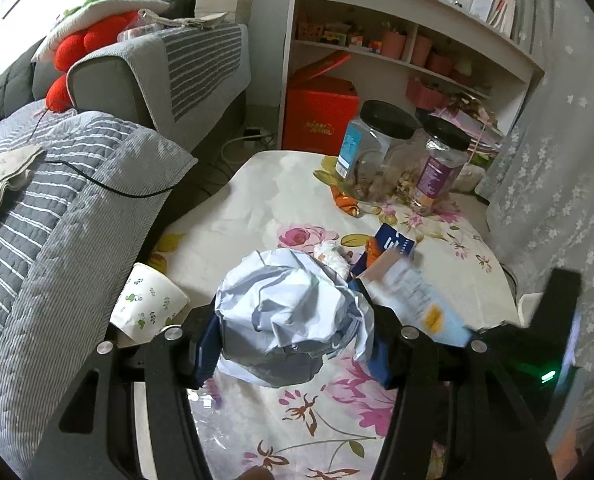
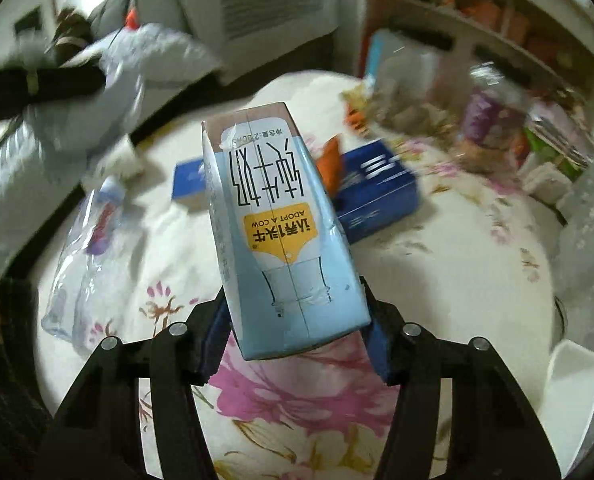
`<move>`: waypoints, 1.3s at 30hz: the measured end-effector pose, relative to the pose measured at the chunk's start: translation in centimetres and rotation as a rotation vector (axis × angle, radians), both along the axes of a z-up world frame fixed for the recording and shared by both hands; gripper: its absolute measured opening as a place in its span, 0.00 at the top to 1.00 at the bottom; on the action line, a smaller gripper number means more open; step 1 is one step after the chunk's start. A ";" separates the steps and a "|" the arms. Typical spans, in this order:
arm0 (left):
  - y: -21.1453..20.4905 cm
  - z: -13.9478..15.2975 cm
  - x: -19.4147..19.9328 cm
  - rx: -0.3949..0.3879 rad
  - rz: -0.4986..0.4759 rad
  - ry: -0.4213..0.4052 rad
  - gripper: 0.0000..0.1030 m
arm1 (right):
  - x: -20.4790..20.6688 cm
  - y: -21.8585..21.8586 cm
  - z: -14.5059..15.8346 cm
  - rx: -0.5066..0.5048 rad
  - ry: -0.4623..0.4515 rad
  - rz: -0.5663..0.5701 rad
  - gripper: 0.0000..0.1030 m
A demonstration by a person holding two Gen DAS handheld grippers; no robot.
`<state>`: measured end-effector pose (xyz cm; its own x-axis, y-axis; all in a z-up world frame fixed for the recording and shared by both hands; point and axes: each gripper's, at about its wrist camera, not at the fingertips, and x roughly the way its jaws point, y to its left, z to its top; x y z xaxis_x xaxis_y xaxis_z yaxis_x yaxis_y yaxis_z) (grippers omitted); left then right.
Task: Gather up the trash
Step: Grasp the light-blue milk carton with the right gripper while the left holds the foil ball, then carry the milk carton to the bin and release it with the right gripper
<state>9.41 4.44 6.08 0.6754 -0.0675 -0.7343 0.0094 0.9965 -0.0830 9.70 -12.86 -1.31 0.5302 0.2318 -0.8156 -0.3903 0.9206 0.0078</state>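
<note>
The left gripper (image 1: 293,344) is clamping a crumpled pale-blue paper ball (image 1: 293,316), and the right gripper (image 2: 297,340) is gripping a light-blue milk carton (image 2: 281,232) by its base, long axis pointing away from the jaws. Both are hanging above the floral-clothed table (image 2: 437,272). Still lying there are a flat blue box (image 2: 377,196), a crushed clear plastic bottle (image 2: 93,248) and a paper cup (image 1: 149,304); no bin is showing, possibly lost in blur.
</note>
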 end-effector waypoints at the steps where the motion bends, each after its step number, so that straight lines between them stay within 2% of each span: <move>1: -0.2 0.0 -0.1 0.001 -0.003 -0.004 0.45 | -0.2 -0.8 0.7 0.013 -0.019 -0.030 0.47; 7: -2.4 0.2 -1.0 0.012 -0.028 -0.035 0.45 | -1.0 -4.8 3.2 0.057 -0.093 -0.153 0.47; 13: -5.2 0.1 -1.5 0.033 -0.071 -0.056 0.45 | -1.8 -8.2 4.4 0.068 -0.140 -0.254 0.47; 25: -11.0 -0.2 -2.8 0.075 -0.180 -0.092 0.45 | -3.9 -13.5 5.3 0.079 -0.195 -0.396 0.47; 39: -15.4 -0.6 -3.8 0.087 -0.267 -0.094 0.45 | -6.5 -20.1 6.0 0.087 -0.241 -0.568 0.47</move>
<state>5.61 -10.97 5.52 0.7077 -0.1915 -0.6801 0.2757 0.9611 0.0162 3.20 -32.92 4.74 0.7570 -0.0806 -0.6485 0.1604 0.9849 0.0648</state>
